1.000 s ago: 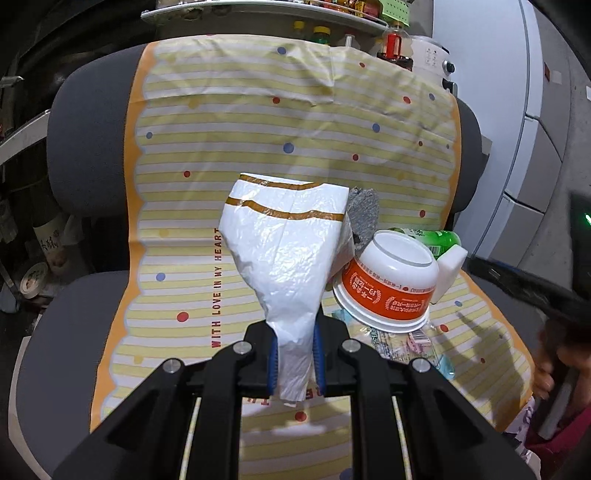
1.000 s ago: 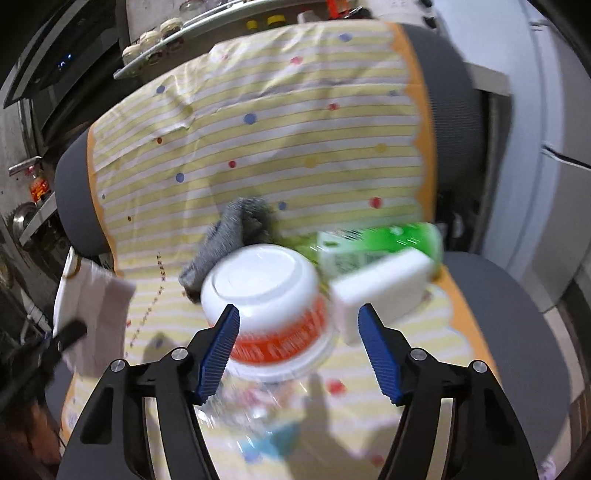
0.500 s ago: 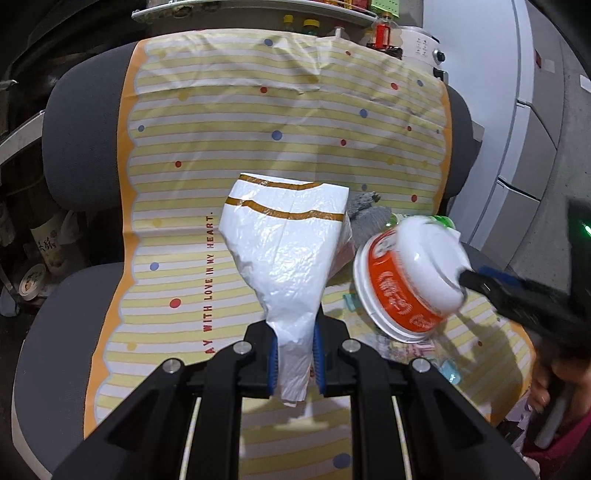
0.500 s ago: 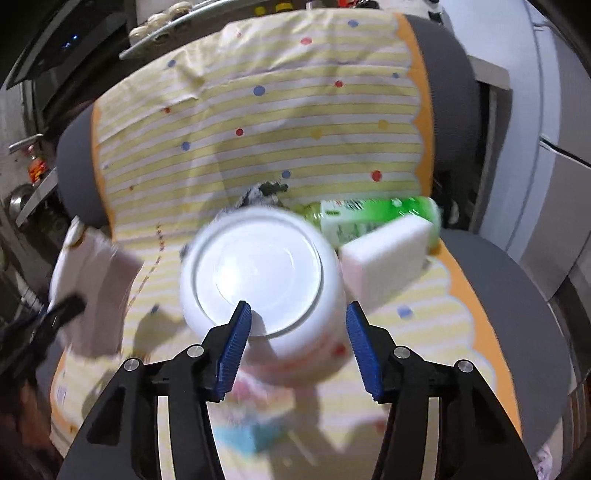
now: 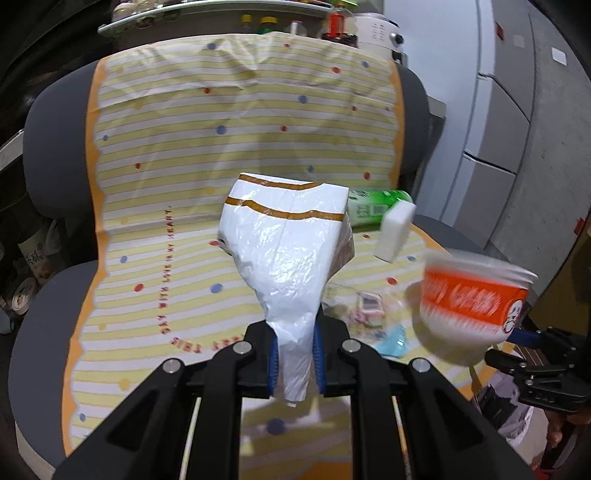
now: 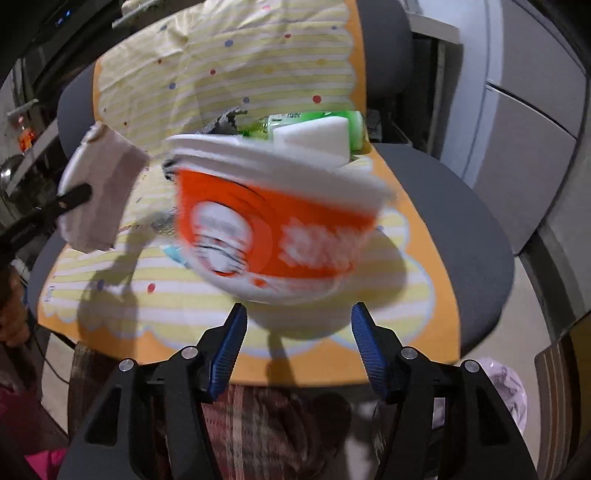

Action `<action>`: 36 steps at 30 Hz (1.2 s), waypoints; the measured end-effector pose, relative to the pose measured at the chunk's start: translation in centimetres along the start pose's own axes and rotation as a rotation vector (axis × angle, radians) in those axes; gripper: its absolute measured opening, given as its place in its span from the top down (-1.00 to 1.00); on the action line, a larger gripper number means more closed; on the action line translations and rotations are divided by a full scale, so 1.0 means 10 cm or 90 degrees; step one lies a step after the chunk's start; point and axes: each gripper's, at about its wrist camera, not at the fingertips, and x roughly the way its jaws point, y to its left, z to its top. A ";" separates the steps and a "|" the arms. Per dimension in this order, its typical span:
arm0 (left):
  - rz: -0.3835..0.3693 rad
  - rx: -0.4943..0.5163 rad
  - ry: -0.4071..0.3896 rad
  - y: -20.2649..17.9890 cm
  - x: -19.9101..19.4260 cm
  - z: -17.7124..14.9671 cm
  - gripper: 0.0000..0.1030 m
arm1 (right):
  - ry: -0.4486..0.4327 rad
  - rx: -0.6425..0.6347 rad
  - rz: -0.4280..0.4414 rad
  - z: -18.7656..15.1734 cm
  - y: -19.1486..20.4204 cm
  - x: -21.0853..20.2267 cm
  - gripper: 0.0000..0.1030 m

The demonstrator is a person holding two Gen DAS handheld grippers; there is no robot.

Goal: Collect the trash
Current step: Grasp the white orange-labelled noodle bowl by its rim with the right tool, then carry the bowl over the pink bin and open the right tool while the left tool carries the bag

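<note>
My left gripper is shut on the neck of a white plastic bag with brown stripes, held up over the striped cloth on the chair seat. An orange-and-white noodle cup hangs blurred, mouth up, off the seat's front right corner. Its base sits between the pad tips of my right gripper, whose jaws are opening. From the left wrist the cup is low on the right. On the seat lie a green bottle, a white sponge block and clear wrappers.
A grey rag lies behind the cup near the seat back. The grey chair fills the view. Grey drawers stand to the right, and a shelf of bottles behind. A person's plaid clothing is below the right gripper.
The right gripper closed around the upside-down cup and drew it off the seat toward the front right. The cup has turned mouth up. The bag stays gripped while the left hand shifted sideways.
</note>
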 end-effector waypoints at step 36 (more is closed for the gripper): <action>-0.023 0.036 -0.002 -0.47 0.03 0.03 0.75 | -0.093 0.185 0.045 0.43 -0.58 0.08 0.87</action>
